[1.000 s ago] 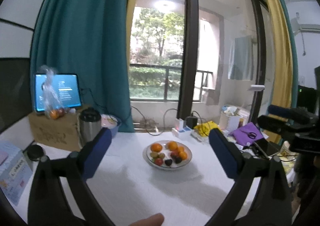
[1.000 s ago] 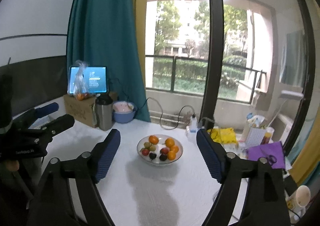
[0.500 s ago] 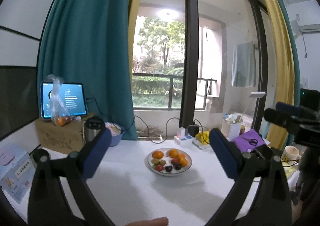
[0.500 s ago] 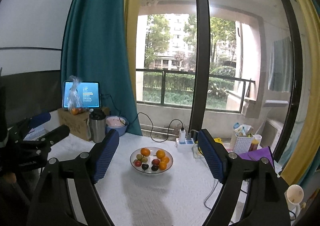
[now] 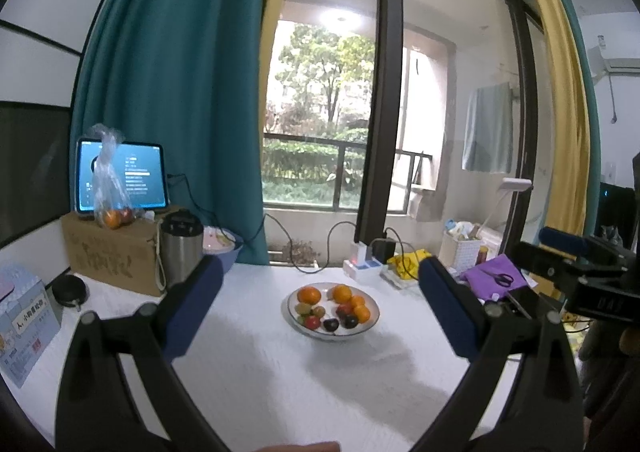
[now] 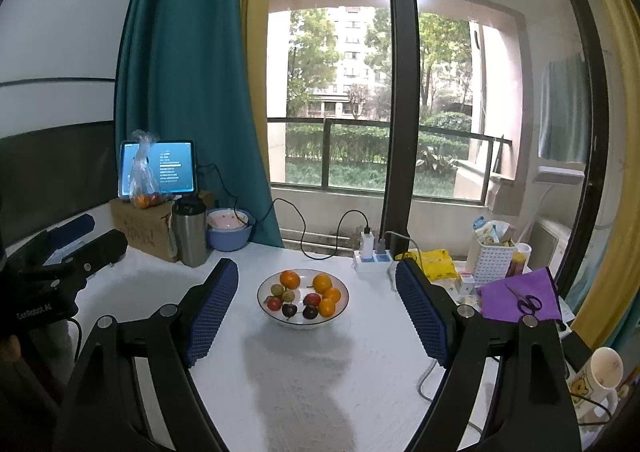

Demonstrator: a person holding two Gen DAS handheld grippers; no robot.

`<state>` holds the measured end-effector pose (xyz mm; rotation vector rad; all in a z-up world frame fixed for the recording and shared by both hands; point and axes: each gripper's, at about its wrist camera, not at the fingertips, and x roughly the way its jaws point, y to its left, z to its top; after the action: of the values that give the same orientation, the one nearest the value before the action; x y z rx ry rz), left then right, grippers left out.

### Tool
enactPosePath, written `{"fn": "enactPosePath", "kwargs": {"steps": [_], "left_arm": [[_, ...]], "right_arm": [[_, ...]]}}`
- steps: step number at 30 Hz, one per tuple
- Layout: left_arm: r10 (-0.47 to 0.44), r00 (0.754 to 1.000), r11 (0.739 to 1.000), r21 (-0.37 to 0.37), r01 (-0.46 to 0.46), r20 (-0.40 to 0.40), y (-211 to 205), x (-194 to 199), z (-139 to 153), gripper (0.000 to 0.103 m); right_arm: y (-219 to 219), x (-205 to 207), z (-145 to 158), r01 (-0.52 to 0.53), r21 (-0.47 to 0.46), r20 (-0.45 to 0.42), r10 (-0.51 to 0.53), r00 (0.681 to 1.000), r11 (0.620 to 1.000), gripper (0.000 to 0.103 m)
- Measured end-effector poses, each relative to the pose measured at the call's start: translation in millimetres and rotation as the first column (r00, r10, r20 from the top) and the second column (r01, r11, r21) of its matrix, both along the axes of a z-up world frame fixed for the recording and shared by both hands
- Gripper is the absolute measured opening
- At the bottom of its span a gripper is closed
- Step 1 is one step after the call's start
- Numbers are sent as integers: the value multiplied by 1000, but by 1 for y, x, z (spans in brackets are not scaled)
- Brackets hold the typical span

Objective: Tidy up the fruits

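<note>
Both the left hand-held gripper [image 5: 320, 304] and right hand-held gripper [image 6: 316, 304] gape wide, empty, framing the fruit bowl [image 6: 303, 322] at twelve o'clock on the worktop [image 6: 304, 384], likely lining up.

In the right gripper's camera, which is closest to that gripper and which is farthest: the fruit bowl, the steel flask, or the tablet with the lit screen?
Nearest first, from the right gripper:
1. Fruit bowl, on the white table straight ahead between its fingers.
2. Steel flask, farther back on the left, beside the cardboard box.
3. Tablet, farthest, standing on that box by the wall.
</note>
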<state>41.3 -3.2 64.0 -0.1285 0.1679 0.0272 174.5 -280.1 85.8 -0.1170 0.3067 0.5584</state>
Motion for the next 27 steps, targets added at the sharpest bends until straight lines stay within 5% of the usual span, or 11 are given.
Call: {"fn": "enactPosePath", "kwargs": {"steps": [27], "left_arm": [[-25, 1000, 1000, 4, 25, -7, -8, 2, -1, 99]], "right_arm": [[-4, 3, -4, 3, 0, -12, -3, 1000, 1000, 84]]}}
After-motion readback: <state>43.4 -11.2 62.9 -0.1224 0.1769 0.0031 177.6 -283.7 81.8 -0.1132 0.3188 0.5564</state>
